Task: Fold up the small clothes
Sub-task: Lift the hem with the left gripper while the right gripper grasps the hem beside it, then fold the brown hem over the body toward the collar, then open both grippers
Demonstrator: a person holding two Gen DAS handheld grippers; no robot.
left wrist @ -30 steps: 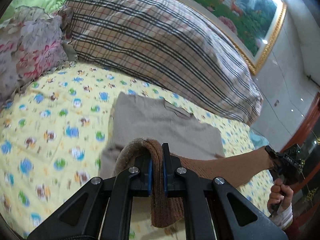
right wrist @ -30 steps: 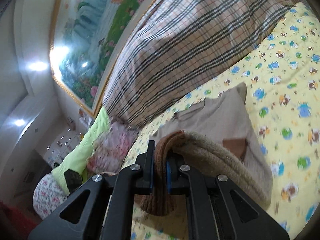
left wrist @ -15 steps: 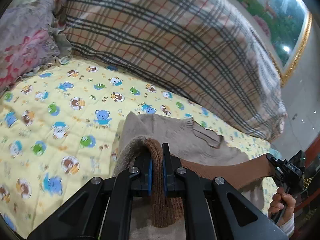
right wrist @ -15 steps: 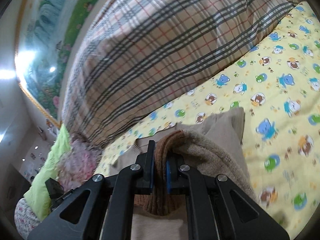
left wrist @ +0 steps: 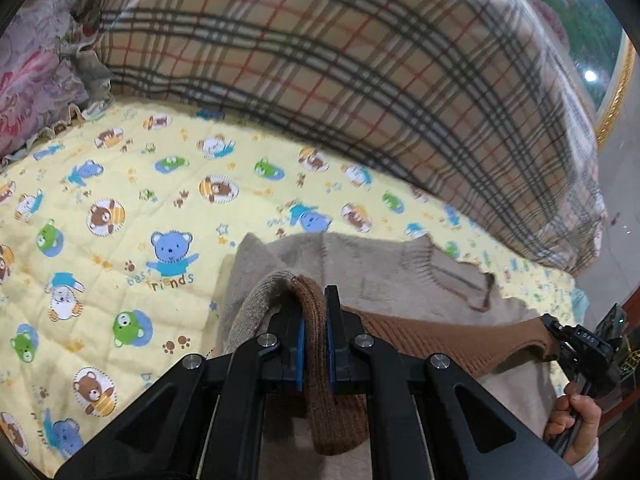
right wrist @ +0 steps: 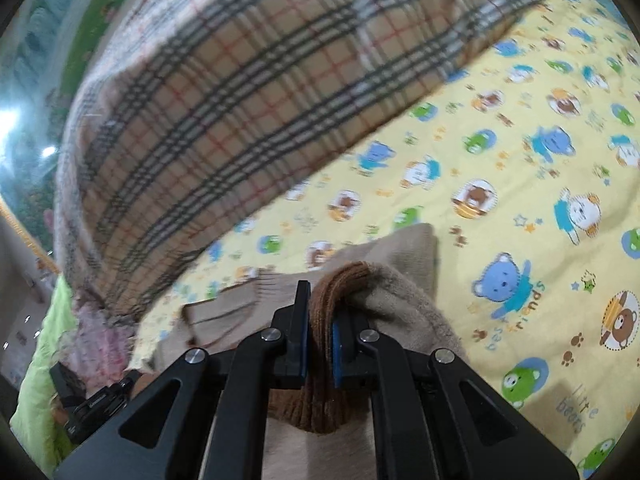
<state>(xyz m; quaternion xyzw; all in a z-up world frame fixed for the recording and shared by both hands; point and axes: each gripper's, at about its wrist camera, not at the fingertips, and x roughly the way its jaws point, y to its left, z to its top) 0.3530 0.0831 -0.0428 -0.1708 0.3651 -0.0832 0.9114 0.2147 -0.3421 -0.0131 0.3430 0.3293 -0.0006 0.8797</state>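
Both tongs have come forward and lower over the bed since the earlier frames, carrying the brown hem of the sweater (left wrist: 392, 276) toward its neckline, so the plaid pillow (left wrist: 360, 80) now fills much more of each view and the framed picture has slid almost out at the edge.

Seen from the left wrist, the left tongs (left wrist: 315, 328) are pressed together on a bunched fold of the brown ribbed hem (left wrist: 440, 340), which hangs down between the blue pads. From there the hem stretches taut to the right, to the right tongs (left wrist: 554, 326), held by a hand (left wrist: 576, 432) at the lower right edge. Under the lifted hem, the beige body of the sweater lies flat on the yellow bear-print bedsheet (left wrist: 120, 200), with its ribbed collar (left wrist: 448, 272) pointing toward the pillow.

From the right wrist, the right tongs (right wrist: 319, 326) likewise pinch the brown hem (right wrist: 340, 280), with beige knit folded over just to their right. The sweater (right wrist: 408, 252) lies on the bedsheet (right wrist: 520, 160) just short of the plaid pillow (right wrist: 240, 100), not touching it. A floral cushion (left wrist: 28, 80) sits at the far left, against the pillow.
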